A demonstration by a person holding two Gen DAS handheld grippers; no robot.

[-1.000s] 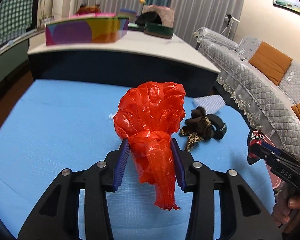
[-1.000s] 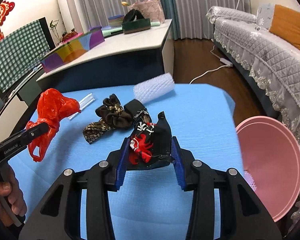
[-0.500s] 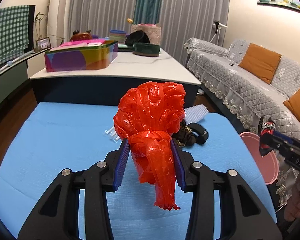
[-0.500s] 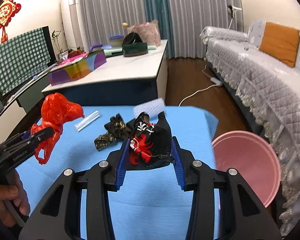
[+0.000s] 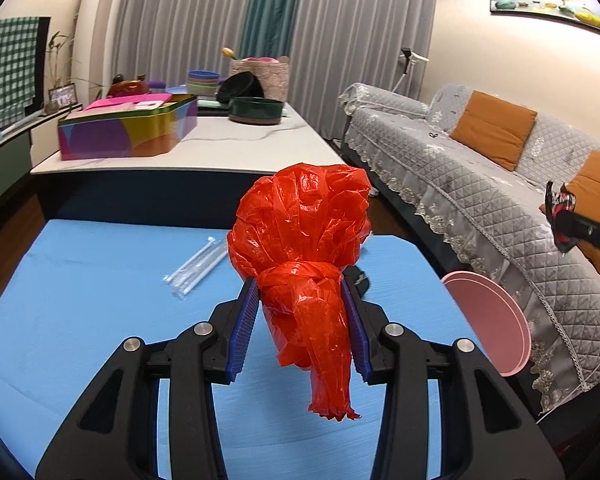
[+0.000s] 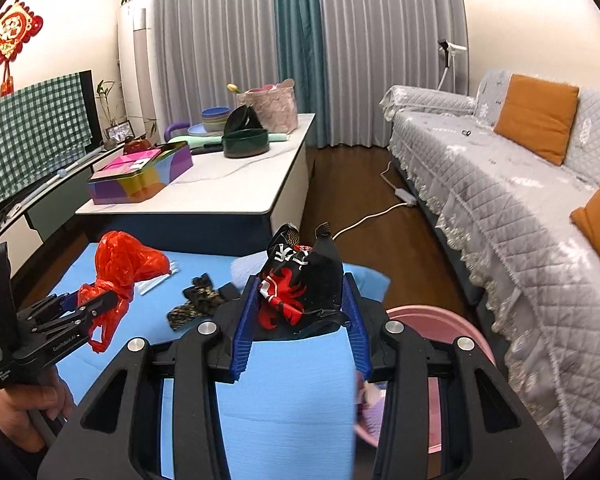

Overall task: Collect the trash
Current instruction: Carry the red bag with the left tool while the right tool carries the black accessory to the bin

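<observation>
Knotted red plastic bag [image 5: 300, 240] is clamped in the left gripper [image 5: 302, 312], black printed wrapper [image 6: 300, 284] in the right gripper [image 6: 300, 320]; both are held above the blue table [image 5: 80, 300]. Step judged: carry to pink bin [image 6: 452, 324] beside the table; next, position over its rim and release.

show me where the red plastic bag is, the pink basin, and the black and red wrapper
red plastic bag [image 5: 300, 224]: left wrist view, on its crumpled upper bulge.
pink basin [image 5: 496, 320]: left wrist view, on its inner wall.
black and red wrapper [image 6: 300, 284]: right wrist view, on its printed front face.
</observation>
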